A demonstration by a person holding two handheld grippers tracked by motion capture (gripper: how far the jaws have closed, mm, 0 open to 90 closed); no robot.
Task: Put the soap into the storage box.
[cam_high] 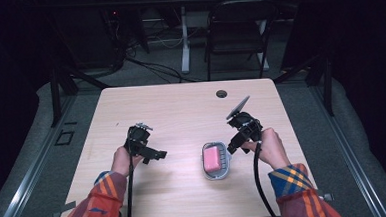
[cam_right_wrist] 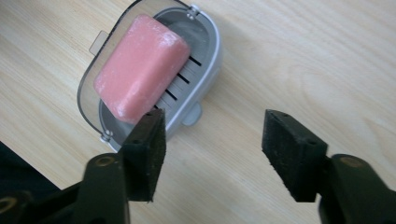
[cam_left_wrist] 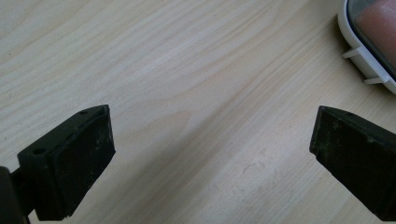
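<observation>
Soap [cam_high: 212, 157], pink, one bar, lies in a grey soap dish [cam_high: 225, 168] on the wooden table [cam_high: 181, 109], toward the near right corner. High view: right gripper [cam_high: 234, 146] hovers just beside the dish's right rim, held in a hand; left gripper [cam_high: 156, 154] rests well apart toward the near left side, pointing at the dish.

Left gripper view: jaws spread wide over bare table [cam_left_wrist: 187, 84], nothing between them. White rim of the soap dish [cam_left_wrist: 355, 51] sits at the far right, beyond the right jaw, with the soap [cam_left_wrist: 380, 21] blurred behind it.

Right gripper view: jaws parted, released, gripping nothing. Soap [cam_right_wrist: 140, 67] lies tilted across the slotted soap dish [cam_right_wrist: 205, 70], up and left of the jaws; the left jaw's tip overlaps the dish's near end in the frame, the right jaw stands over bare table [cam_right_wrist: 303, 56].

Step in hand, by judgement: soap seated in dish, right gripper clear of it. Next move likely calls for settling the bar flat or shifting the dish, needing a fresh alignment of the jaws around either.
</observation>
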